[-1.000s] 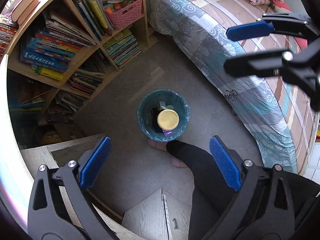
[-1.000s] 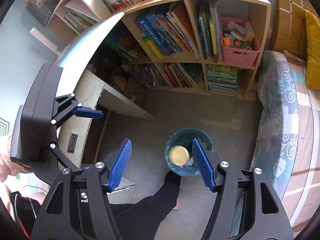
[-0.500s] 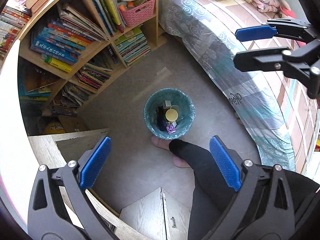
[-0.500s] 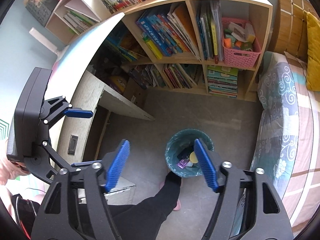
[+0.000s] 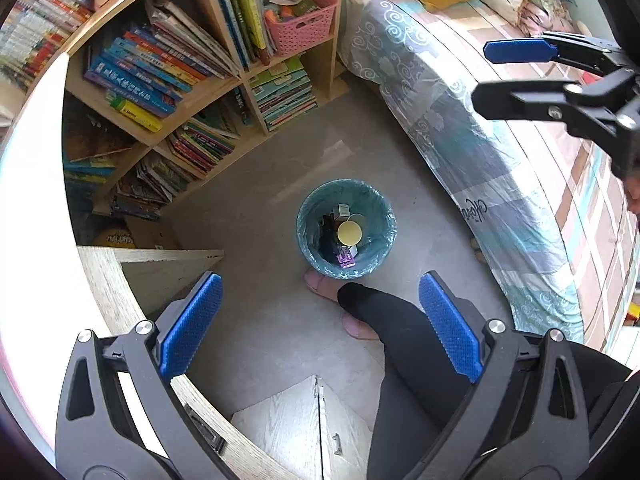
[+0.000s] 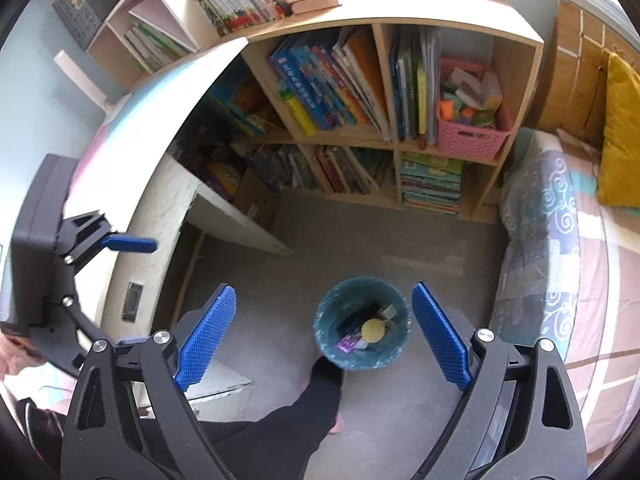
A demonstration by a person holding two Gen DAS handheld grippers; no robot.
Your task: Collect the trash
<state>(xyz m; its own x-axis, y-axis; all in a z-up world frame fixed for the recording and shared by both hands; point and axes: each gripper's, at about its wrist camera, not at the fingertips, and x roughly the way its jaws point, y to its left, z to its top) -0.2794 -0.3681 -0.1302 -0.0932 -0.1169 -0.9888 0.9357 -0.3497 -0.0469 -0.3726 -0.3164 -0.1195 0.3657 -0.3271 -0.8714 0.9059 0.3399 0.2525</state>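
Largest first: the bed (image 5: 460, 92) runs along one side of the floor and the bookshelf (image 6: 360, 92) with its pink basket (image 6: 472, 132) closes the far side, the pale desk (image 5: 100, 280) standing on the other side, so we work over a narrow strip of grey floor between them. In that strip stands the teal-lined trash bin (image 5: 308, 236), upright, mouth open to us, and in it lie the collected pieces: a round yellow lid or cup (image 5: 349, 232) near the middle, a small white box (image 5: 342, 211) beyond it and a purple wrapper (image 5: 345, 258) on the near side. The bin lies well below both tools and almost straight under them; from our right gripper (image 6: 324, 336) it shows between the fingertips, slightly toward the right-hand one, and from our left gripper (image 5: 320, 320) it sits just ahead of the gap. Our right jaws have just been opening and stand wide with nothing between them; the left jaws are likewise spread and empty. We judge the drop done, so the coming move turns away from the bin toward whatever trash remains, which we cannot see in these views. Our own leg (image 5: 384, 320) and foot (image 5: 320, 285) touch the bin's near rim, and the desk edge crowds the left side; those are what we must clear.
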